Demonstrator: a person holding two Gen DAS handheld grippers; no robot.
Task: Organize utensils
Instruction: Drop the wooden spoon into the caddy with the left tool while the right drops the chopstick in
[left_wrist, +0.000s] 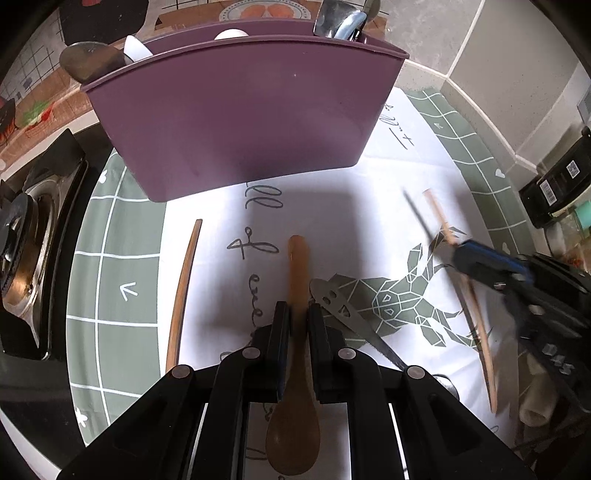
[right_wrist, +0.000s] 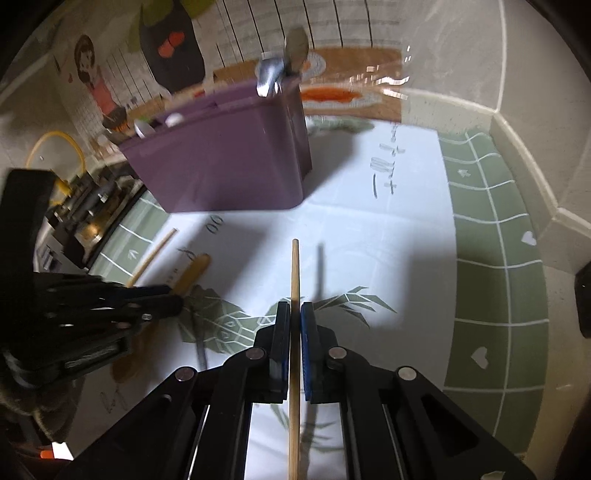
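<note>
The left gripper (left_wrist: 298, 314) clamps a wooden spoon (left_wrist: 295, 369) at its neck: light, stiff, bowl-heavy. The right gripper (right_wrist: 294, 314) pinches a thin chopstick (right_wrist: 294, 280) mid-shaft, likely to pivot. The purple caddy (left_wrist: 236, 125) stands far.

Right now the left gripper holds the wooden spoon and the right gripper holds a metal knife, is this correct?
Not quite. The right gripper is shut on a wooden chopstick, as the right wrist view shows. The left gripper does hold the wooden spoon.
</note>
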